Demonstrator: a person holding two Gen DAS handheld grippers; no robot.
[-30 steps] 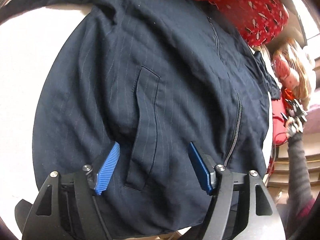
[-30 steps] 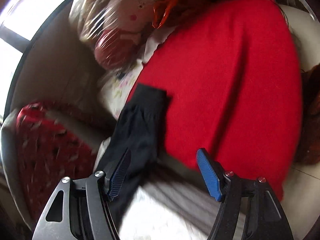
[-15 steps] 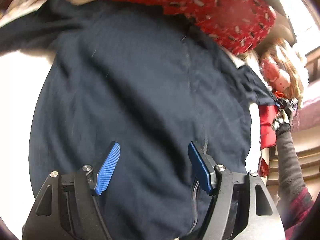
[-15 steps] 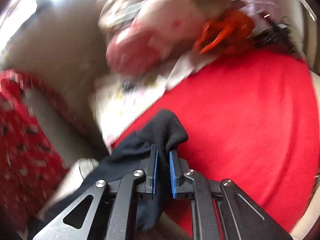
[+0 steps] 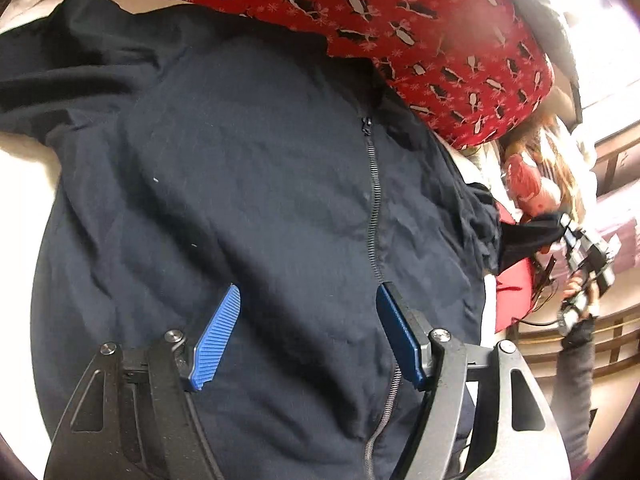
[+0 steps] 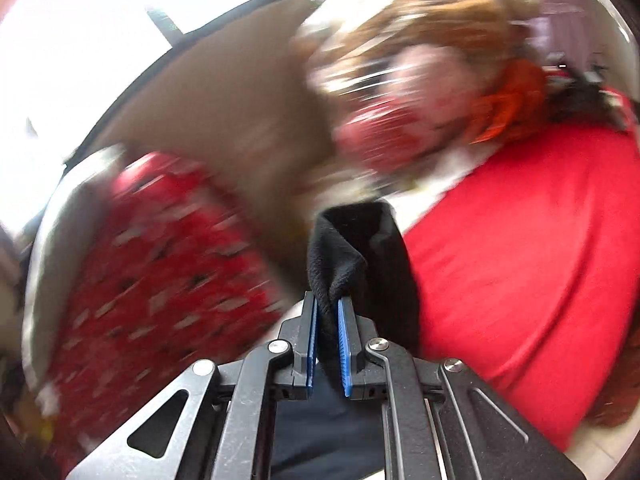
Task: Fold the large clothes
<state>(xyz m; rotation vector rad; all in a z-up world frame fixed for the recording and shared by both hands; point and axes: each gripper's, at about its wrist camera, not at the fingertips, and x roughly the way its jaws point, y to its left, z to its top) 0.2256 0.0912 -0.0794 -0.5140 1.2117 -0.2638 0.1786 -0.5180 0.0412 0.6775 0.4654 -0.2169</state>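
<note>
A dark navy zip-up jacket (image 5: 256,200) lies spread front-up on a white surface, its zipper (image 5: 373,200) running down the middle. My left gripper (image 5: 308,332) is open, its blue fingers hovering over the jacket's lower front, either side of the zipper. My right gripper (image 6: 328,340) is shut on the dark cuff of the jacket's sleeve (image 6: 352,252) and holds it lifted. It also shows in the left wrist view (image 5: 576,248), at the far right, pulling the sleeve (image 5: 524,236) outward.
A red cushion with a penguin print (image 5: 420,24) lies along the jacket's top edge; it is blurred in the right wrist view (image 6: 160,264). A plain red fabric (image 6: 528,264) and a red-haired doll (image 6: 420,92) lie beyond the sleeve. White surface (image 5: 24,184) shows at left.
My right gripper closed on the sleeve cuff and has lifted it, swinging the view. My left gripper moved up along the jacket toward the collar and stayed open.
</note>
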